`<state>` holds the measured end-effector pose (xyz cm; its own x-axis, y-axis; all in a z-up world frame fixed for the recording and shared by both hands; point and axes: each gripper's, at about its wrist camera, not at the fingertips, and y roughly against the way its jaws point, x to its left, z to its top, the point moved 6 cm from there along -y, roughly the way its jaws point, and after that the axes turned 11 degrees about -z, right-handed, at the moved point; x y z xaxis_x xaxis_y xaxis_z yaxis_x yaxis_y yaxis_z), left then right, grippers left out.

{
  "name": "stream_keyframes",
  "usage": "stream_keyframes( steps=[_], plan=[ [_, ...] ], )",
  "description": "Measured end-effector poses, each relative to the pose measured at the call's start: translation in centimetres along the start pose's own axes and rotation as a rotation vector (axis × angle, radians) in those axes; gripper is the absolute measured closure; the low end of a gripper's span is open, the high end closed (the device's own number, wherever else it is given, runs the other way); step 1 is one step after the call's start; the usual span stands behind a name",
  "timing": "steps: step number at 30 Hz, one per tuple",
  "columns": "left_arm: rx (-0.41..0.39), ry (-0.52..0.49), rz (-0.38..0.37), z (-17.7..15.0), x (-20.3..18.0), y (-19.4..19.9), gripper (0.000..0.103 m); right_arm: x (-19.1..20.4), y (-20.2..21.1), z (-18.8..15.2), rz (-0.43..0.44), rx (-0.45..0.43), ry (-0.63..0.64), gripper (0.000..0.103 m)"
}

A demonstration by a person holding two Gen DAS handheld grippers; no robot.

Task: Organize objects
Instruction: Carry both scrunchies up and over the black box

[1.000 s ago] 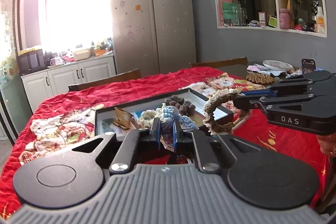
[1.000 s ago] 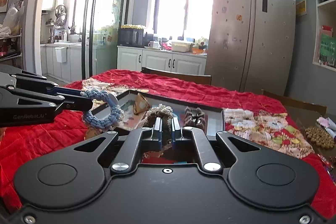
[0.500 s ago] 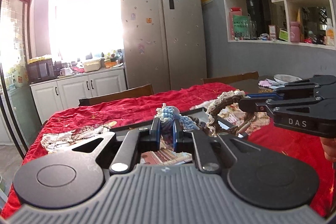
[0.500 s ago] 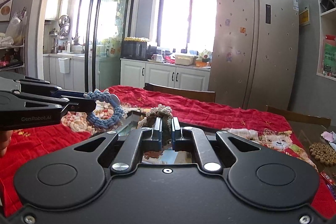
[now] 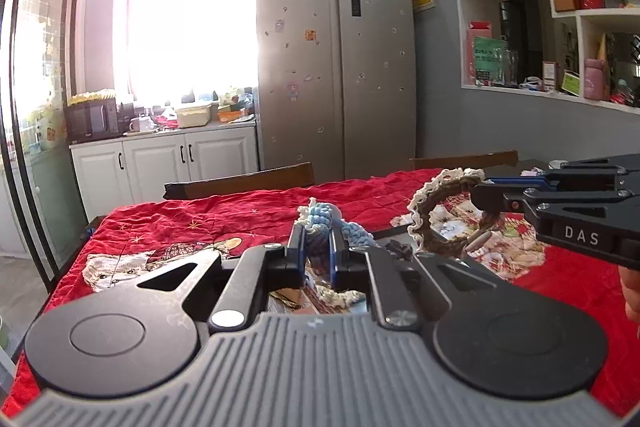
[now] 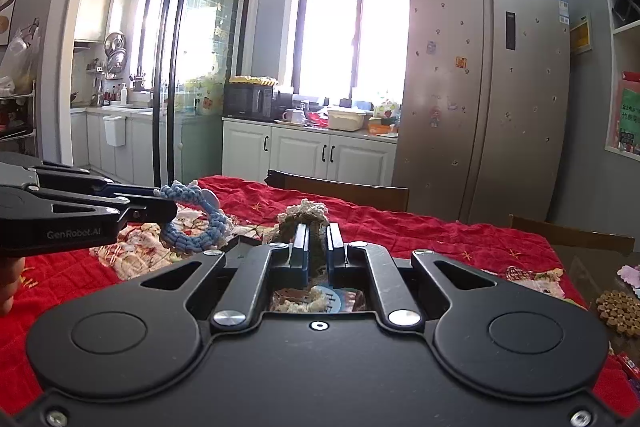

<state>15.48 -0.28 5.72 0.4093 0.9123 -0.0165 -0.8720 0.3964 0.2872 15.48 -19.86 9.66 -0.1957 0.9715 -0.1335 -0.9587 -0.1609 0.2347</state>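
Your left gripper (image 5: 317, 247) has its jaws clamped on a pale blue crocheted yarn ring (image 5: 320, 223), held clear above the worktop covered by a red quilted cloth (image 5: 208, 223). Your right gripper (image 6: 318, 247) has its jaws clamped on a brown crocheted ring with cream lace edging (image 6: 304, 215), also held off the cloth. In the left wrist view the two rings hang near each other, not touching. A dark rectangular tray (image 5: 384, 233) lies on the cloth below both grippers; its contents are mostly hidden.
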Motion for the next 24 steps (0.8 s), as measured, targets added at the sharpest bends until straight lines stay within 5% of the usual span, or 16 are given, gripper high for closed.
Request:
stream_keyframes(
  steps=[24],
  plan=[
    [0.038,0.107,0.019,-1.9,4.3,-7.9,0.089,0.0,-13.7,-0.6,-0.063,0.112,-0.068,0.095]
  ],
)
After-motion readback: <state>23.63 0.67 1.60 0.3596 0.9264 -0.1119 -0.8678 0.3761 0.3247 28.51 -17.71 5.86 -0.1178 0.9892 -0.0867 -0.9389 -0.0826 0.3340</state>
